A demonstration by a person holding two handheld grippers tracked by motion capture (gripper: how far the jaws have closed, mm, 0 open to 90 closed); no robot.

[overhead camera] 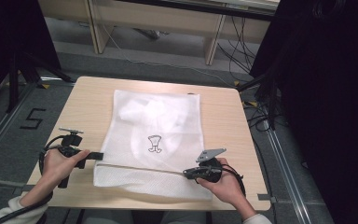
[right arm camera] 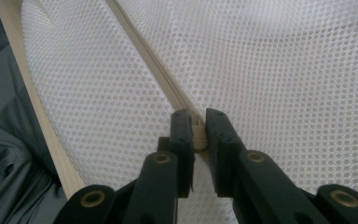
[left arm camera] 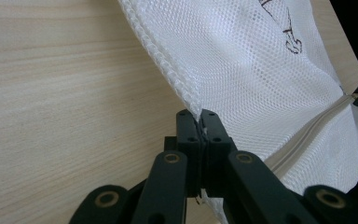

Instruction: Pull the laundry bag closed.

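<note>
Left hand-held gripper [left arm camera: 199, 122] pinches the mesh bag's [overhead camera: 156, 140] edge; right hand-held gripper [right arm camera: 196, 125] clamps its zipper [right arm camera: 149, 60] on the table [overhead camera: 223, 116].

Mesh bag [overhead camera: 156, 140] flat on table [overhead camera: 81, 100]

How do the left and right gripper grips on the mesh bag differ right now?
The left gripper pinches the mesh bag at its side edge seam; the right gripper pinches on the zipper line, on what looks like the slider. In the high view the left gripper sits at the bag's left edge, the right gripper over the bag nearer its right side. Both are shut on the bag and point toward each other along the zipper.
</note>
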